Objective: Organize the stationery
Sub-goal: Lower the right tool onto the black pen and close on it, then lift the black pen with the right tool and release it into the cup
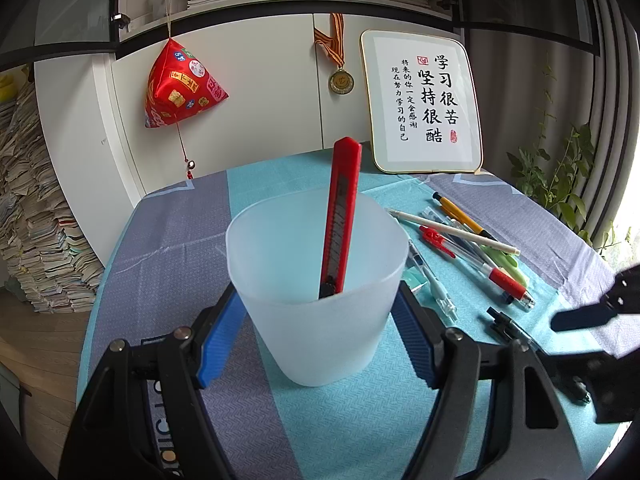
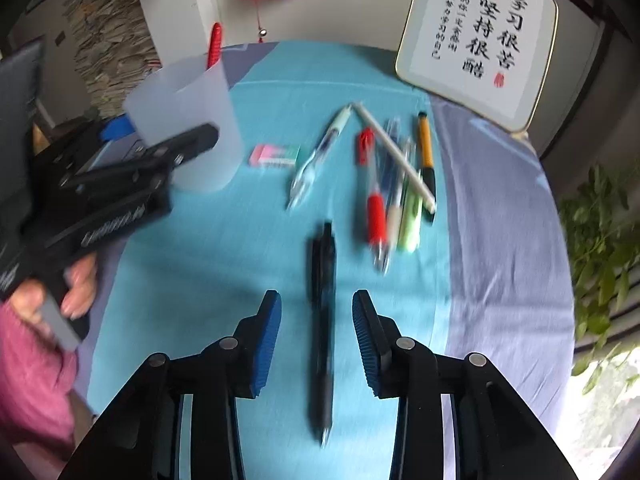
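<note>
My left gripper (image 1: 318,316) is shut on a frosted plastic cup (image 1: 316,280) that stands on the tablecloth; a red utility knife (image 1: 342,216) stands inside it. The cup also shows in the right wrist view (image 2: 188,120). My right gripper (image 2: 316,320) is open, its blue pads on either side of a black pen (image 2: 322,320) lying on the cloth, not touching it. Several pens (image 2: 396,176) lie in a loose pile beyond, with a pink and green eraser (image 2: 276,155) near the cup.
A framed calligraphy board (image 1: 424,104) leans against the cabinet at the back right. A red hanging ornament (image 1: 180,84) and a medal (image 1: 341,80) hang on the cabinet. Plants (image 2: 600,232) stand past the table's right edge.
</note>
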A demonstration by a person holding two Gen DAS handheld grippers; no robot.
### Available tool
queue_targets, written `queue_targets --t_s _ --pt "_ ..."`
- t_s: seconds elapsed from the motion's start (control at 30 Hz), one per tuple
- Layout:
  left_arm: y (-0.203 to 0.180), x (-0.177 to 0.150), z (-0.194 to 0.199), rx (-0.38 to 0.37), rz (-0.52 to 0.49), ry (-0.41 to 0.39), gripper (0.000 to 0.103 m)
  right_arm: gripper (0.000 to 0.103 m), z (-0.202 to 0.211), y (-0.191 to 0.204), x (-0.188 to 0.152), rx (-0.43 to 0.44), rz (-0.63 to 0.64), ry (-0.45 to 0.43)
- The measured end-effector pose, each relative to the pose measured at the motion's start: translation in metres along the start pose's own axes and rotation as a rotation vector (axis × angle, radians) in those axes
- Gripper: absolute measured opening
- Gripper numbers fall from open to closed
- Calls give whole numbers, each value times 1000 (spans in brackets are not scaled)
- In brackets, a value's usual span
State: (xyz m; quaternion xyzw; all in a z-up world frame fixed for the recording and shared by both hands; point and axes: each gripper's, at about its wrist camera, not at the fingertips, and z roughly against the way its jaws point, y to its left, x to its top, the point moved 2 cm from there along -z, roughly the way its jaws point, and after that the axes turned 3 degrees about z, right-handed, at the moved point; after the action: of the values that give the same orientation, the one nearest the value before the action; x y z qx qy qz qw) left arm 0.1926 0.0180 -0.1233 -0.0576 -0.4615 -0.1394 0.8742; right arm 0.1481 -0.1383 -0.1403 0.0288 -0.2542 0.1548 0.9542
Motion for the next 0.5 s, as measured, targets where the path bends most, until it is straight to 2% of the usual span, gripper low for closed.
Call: queue_targets --t_s 0.4,0.47,0.5 --pt "0 0 -1 -1 -4 0 72 37 -35 -4 24 -19 -4 51" --pt "-1 0 -1 -1 -6 1 72 30 -37 -2 27 -22 12 47" --pt "-1 -1 -1 -2 -5 1 72 16 -38 -2 29 -19 18 45"
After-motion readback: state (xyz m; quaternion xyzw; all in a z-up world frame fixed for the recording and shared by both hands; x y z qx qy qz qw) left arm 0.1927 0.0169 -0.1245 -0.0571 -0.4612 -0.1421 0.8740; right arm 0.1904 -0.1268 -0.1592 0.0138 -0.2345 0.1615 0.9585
